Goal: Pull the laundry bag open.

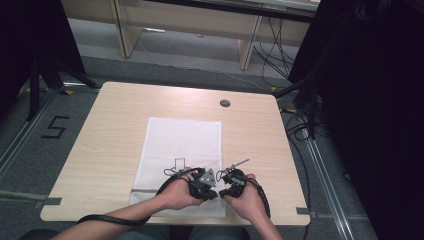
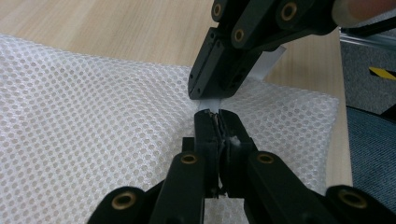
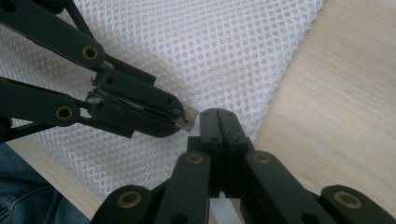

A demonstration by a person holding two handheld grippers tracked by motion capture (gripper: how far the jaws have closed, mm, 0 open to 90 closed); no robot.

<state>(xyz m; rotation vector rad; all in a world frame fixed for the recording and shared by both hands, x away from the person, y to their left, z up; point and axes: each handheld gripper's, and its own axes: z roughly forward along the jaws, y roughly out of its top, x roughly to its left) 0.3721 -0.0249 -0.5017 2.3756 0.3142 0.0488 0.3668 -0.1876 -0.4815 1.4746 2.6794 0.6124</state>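
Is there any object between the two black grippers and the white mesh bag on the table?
Nothing visible. The left gripper and the right gripper are both shut at the near edge of the white mesh bag, apparently pinching a pale strip there.

Light: even and soft on the table (image 1: pixel 115 130); dark at upper left and right of the high view.
Shadows: faint.
Blur: 2 gripper views soft at bottom, mesh (image 2: pixel 93 102) sharp mid-frame.

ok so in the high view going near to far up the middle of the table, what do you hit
left gripper and right gripper, shut together on a white strip → small black outline square on the white mesh cloth → bare table → dark round grommet
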